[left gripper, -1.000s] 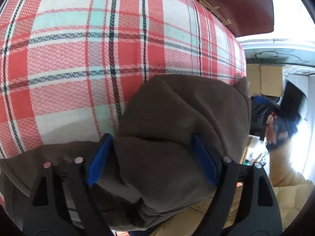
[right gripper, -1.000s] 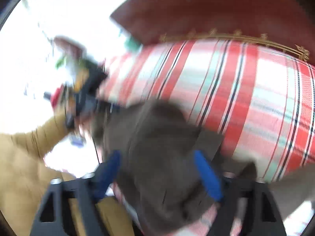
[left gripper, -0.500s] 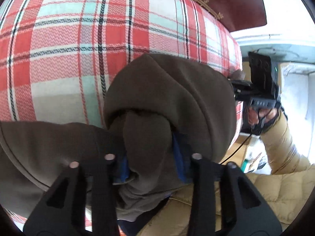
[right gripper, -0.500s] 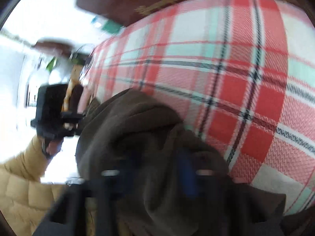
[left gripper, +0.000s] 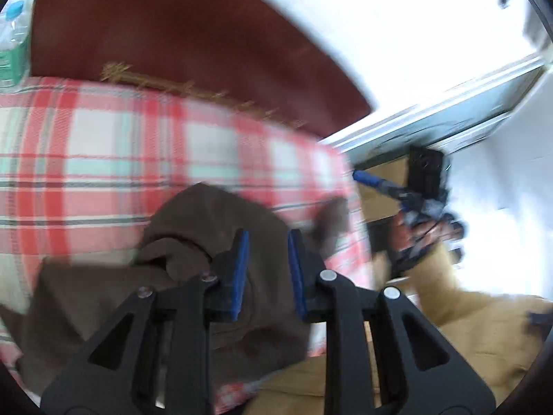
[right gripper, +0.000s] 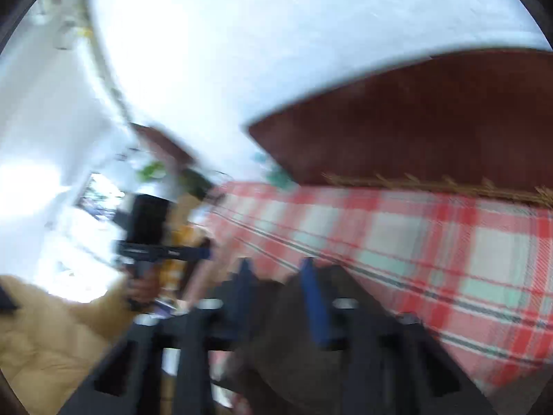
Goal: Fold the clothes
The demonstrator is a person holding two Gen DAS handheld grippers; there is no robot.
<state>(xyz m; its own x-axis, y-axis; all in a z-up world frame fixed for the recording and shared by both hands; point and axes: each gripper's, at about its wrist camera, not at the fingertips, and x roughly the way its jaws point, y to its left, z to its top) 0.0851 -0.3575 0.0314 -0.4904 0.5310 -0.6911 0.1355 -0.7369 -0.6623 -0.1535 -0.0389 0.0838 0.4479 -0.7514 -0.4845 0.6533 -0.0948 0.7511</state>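
A dark brown garment (left gripper: pixel 207 221) lies bunched on a red, white and mint plaid bed sheet (left gripper: pixel 103 173). My left gripper (left gripper: pixel 268 269) is shut on a fold of it, with brown cloth filling the narrow gap between the blue pads. In the right wrist view, which is blurred, my right gripper (right gripper: pixel 278 283) is narrowed around the same garment (right gripper: pixel 297 363) near the edge of the sheet (right gripper: pixel 414 242). A gloved hand (left gripper: pixel 414 238) in a tan sleeve holds that gripper at the bed's right edge.
A dark red headboard (left gripper: pixel 172 34) with gold trim rises behind the bed. A water bottle (left gripper: pixel 13 34) stands at the far left. A cardboard box (left gripper: pixel 383 200) sits past the bed's right edge. A tan quilted jacket (left gripper: pixel 484 328) fills the lower right.
Both grippers went from open around the garment to shut on it. They have since swung upward, so the headboard and wall now fill the upper views, and the pads stand closer together.
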